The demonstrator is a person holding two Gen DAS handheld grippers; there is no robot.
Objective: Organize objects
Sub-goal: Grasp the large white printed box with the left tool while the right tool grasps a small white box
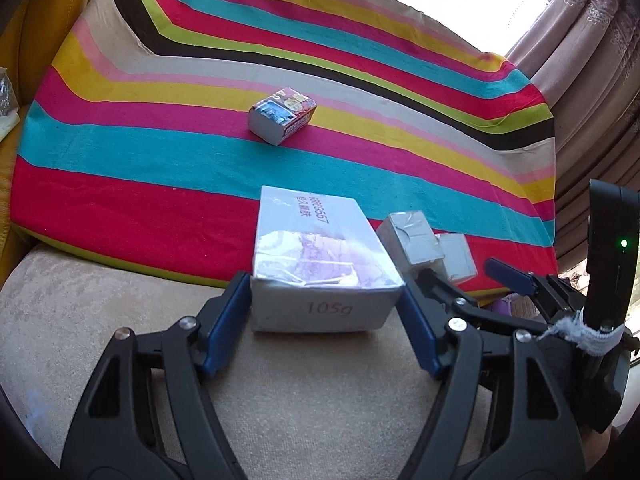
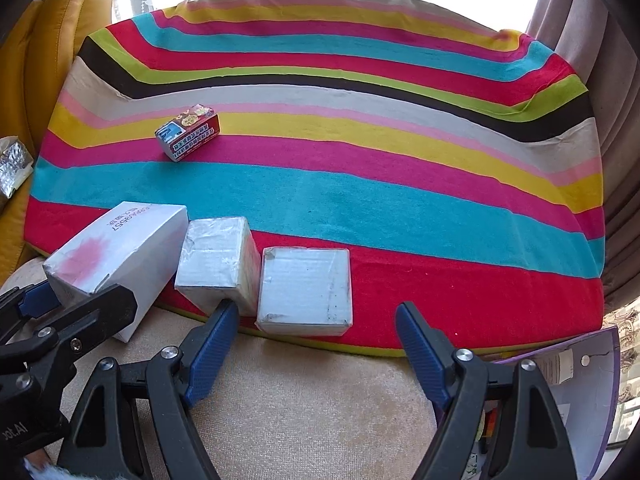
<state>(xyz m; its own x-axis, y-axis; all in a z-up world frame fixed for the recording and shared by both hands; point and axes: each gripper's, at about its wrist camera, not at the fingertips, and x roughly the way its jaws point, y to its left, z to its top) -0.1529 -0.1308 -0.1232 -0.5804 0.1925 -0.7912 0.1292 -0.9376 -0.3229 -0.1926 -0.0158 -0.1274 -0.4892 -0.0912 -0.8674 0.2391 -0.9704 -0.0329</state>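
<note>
My left gripper (image 1: pixel 325 300) is shut on a long white box (image 1: pixel 320 264) marked "105g", its near end between the blue pads at the striped cloth's front edge. The same box shows in the right wrist view (image 2: pixel 120 256) with the left gripper (image 2: pixel 80 300) on it. Right of it stand a small grey-white box (image 2: pixel 218 266) (image 1: pixel 410 240) and a square white box (image 2: pixel 306 290) (image 1: pixel 456 258). My right gripper (image 2: pixel 316 320) is open and empty, just in front of the square box. A small colourful box (image 1: pixel 282 114) (image 2: pixel 187 131) lies farther back on the cloth.
The striped cloth (image 2: pixel 400 200) covers a surface with a beige cushion (image 2: pixel 300 400) in front. A yellow sofa arm (image 2: pixel 48 60) is at left with a foil packet (image 2: pixel 14 164). Curtains (image 1: pixel 580 40) hang at right. A purple plastic sheet (image 2: pixel 580 380) lies at lower right.
</note>
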